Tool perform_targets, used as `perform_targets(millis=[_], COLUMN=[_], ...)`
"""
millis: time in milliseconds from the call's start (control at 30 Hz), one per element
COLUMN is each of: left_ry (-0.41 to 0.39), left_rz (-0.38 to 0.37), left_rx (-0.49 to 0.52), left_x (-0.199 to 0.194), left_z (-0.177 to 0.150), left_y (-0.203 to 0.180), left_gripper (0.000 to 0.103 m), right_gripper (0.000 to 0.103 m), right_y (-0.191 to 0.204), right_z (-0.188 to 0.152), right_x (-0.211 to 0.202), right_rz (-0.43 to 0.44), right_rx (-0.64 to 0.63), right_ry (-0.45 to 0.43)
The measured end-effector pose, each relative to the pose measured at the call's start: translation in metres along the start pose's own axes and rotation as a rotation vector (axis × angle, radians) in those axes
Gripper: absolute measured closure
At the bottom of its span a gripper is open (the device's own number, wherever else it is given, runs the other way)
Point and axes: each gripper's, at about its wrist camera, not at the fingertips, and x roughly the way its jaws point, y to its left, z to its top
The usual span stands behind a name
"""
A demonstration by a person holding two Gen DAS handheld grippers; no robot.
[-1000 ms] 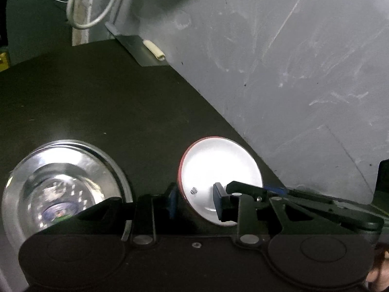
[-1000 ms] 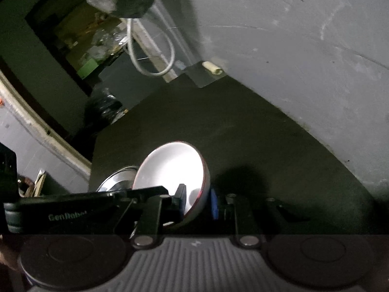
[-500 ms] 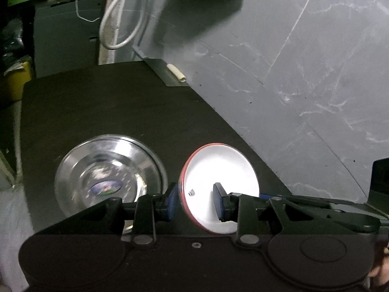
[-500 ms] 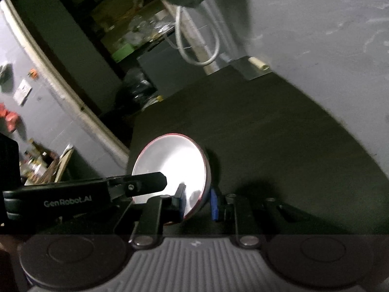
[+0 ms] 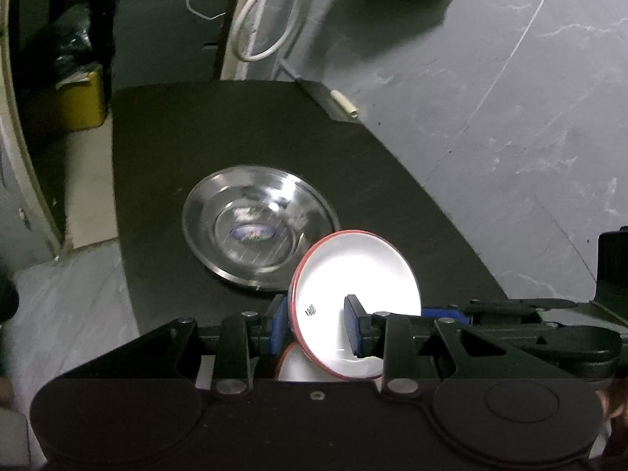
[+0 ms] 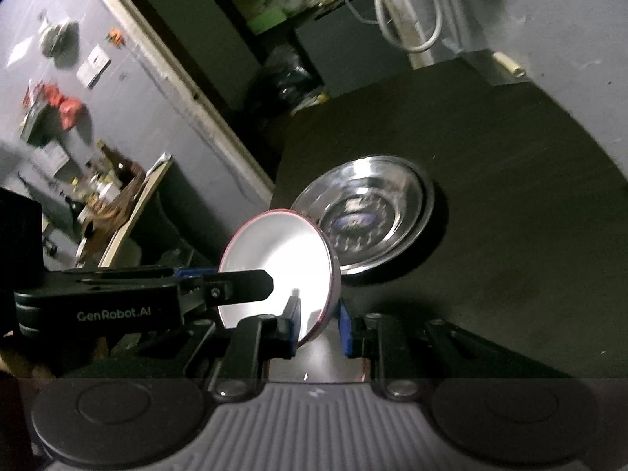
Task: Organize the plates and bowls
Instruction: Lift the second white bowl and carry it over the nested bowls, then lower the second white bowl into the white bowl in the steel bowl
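A white bowl with a red rim (image 5: 361, 274) hangs tilted just above the black table (image 5: 235, 137), held from both sides. My left gripper (image 5: 316, 325) is shut on its near-left rim, one pad outside and one inside. My right gripper (image 6: 318, 324) is shut on the rim of the bowl (image 6: 282, 251) from the opposite side. In the left wrist view the right gripper (image 5: 443, 311) reaches in from the right. In the right wrist view the left gripper (image 6: 231, 280) reaches in from the left. A steel plate (image 5: 255, 231) lies flat on the table just beyond the bowl, also seen as the steel plate (image 6: 369, 219).
A grey wall (image 5: 490, 98) borders the table's right side. A white cable loop (image 5: 259, 27) hangs at the far end, near a small cream cylinder (image 5: 344, 104). The table's left edge drops to the floor, where a yellow box (image 5: 78, 102) stands. Cluttered shelves (image 6: 98, 188) are further left.
Both grippers have carried the bowl across the table, still shut on it. The steel plate has shifted from the left to the middle of the left view and come fully into the right view.
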Motion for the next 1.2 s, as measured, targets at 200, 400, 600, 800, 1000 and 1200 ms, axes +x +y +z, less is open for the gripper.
perform_targets(millis=[200, 400, 600, 800, 1000, 1200], left_ry=[0.036, 0.074, 0.092, 0.128, 0.146, 0.166], left_rz=[0.008, 0.012, 0.030, 0.041, 0.041, 0.047], left_rx=[-0.015, -0.022, -0.011, 0.005, 0.017, 0.015], left_x=[-0.006, -0.002, 0.002, 0.007, 0.012, 0.018], left_z=[-0.016, -0.028, -0.031, -0.034, -0.034, -0.033], left_y=[0.005, 0.004, 0.002, -0.001, -0.003, -0.004], left_gripper=[0.071, 0.071, 0.071, 0.071, 0.071, 0.071], right_gripper=[0.080, 0.080, 0.080, 0.080, 0.080, 0.080], right_y=[0.003, 0.002, 0.001, -0.001, -0.003, -0.003], right_z=[-0.008, -0.012, -0.016, -0.019, -0.020, -0.019], right_x=[0.001, 0.002, 0.005, 0.009, 0.008, 0.010], right_rz=[0.029, 0.039, 0.036, 0.024, 0.012, 0.008], right_rx=[-0.013, -0.015, -0.015, -0.002, 0.004, 0.001], right_ry=[0.041, 0.071, 0.102, 0.123, 0.131, 0.146])
